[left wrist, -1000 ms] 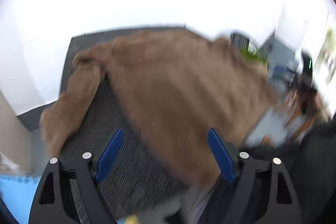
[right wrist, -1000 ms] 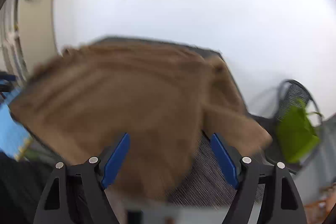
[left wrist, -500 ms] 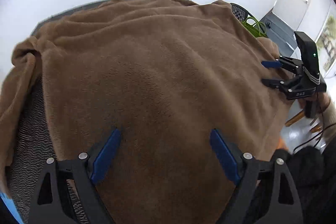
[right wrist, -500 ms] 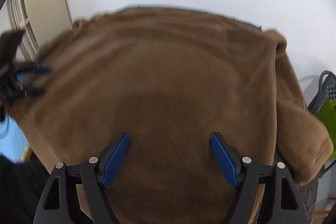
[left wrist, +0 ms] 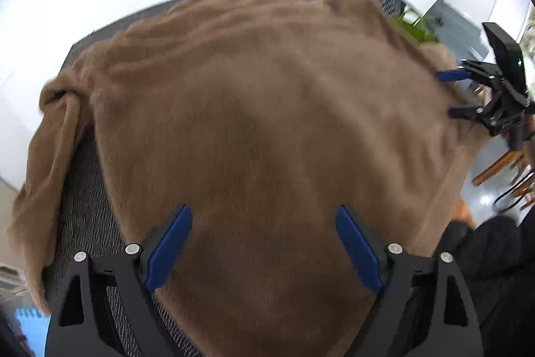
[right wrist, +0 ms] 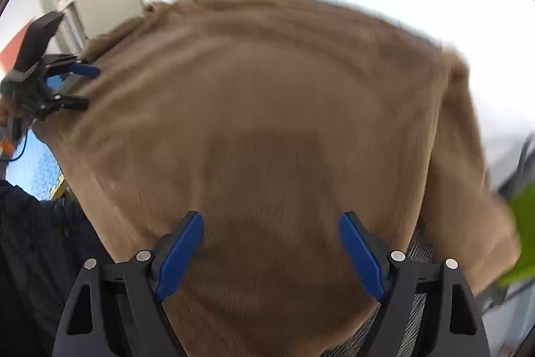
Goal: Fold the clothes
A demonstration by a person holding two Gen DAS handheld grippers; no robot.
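A brown fleece garment [left wrist: 267, 122] lies spread over a dark grey woven table [left wrist: 83, 196], one sleeve hanging off the left side. My left gripper [left wrist: 264, 223] is open just above the cloth near its front edge. The garment also fills the right wrist view [right wrist: 284, 122], its other sleeve drooping at the right. My right gripper [right wrist: 271, 230] is open above the cloth. Each gripper shows in the other's view, the right one [left wrist: 454, 94] at the garment's right edge and the left one [right wrist: 83, 87] at its left edge, both open and empty.
A white wall stands behind the table. A green bag [right wrist: 525, 216] and a dark wire basket [left wrist: 391, 2] sit to the right. Blue floor mats [right wrist: 30, 169] lie to the left. Wooden chair legs [left wrist: 501, 166] are at the far right.
The garment, in the air and blurred a second ago, has dropped flat onto the table. Both grippers now hover open over its near edge, slightly shifted since half a second ago.
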